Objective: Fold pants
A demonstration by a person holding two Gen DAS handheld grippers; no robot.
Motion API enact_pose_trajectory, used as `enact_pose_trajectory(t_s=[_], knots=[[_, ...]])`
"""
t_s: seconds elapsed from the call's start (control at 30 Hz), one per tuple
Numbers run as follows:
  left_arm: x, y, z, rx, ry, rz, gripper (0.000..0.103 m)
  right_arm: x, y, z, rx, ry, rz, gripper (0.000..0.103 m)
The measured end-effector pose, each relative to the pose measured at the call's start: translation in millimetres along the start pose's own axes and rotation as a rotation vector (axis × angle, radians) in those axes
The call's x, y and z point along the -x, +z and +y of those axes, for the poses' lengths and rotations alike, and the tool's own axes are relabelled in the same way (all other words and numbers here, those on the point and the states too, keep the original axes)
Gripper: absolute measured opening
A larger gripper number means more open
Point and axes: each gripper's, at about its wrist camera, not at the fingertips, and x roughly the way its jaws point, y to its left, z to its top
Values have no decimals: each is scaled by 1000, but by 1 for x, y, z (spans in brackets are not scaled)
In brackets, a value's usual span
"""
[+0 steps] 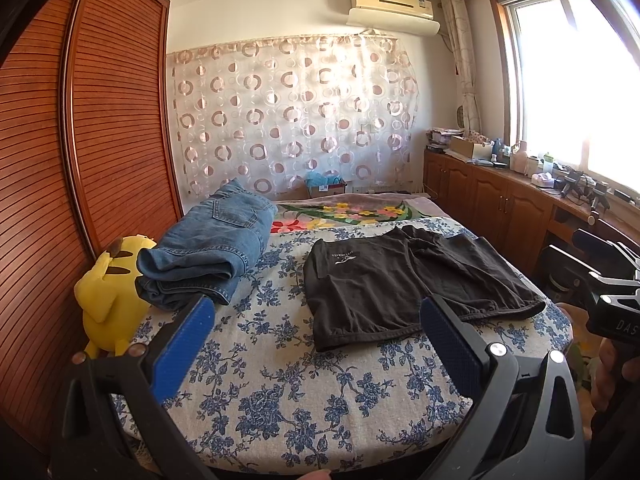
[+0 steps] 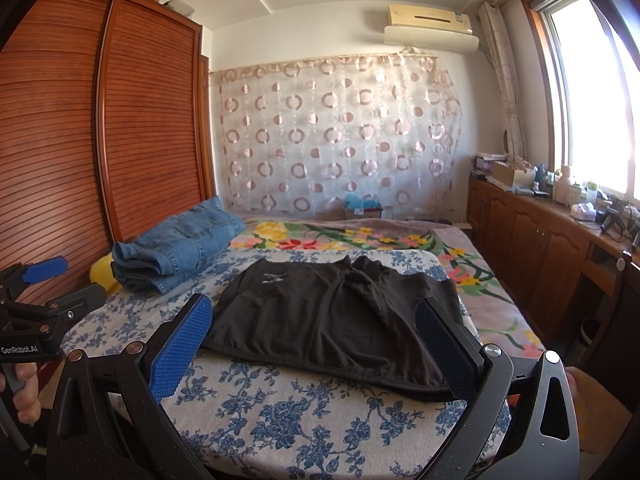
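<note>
Seen first from the left wrist: left gripper (image 1: 316, 340) hovering above the near edge of the bed (image 1: 280, 412), jaws spread wide, nothing between the blue pads (image 1: 182, 350). Black pants (image 1: 408, 280) lying flat on the blue-flowered sheet, toward the bed's right side, waistband nearest, legs reaching toward the far edge, a small white logo near the left leg's hem. Folded blue jeans (image 1: 216, 248) stacked near the bed's left edge, apart from the pants. Yellow plush toy (image 1: 110, 292) just beside the jeans at the near left corner, against the wooden wardrobe (image 1: 100, 120). Right gripper (image 1: 612, 288) at the right border, off the bed's right edge; jaws out of sight there.

Next from the right wrist: right gripper (image 2: 314, 344) over the near edge, jaws spread wide and clear of the cloth, framing the waistband of the pants (image 2: 332, 316). Jeans (image 2: 176, 248) at the far left edge. Left gripper (image 2: 44, 300) at the left border, off the left edge.
</note>
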Motion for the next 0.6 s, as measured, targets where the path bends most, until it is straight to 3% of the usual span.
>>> enact_pose_trajectory(t_s=[0.6], knots=[[-1,4,-3,16,7,30,103,0,0,-1,-4,0,10,103]])
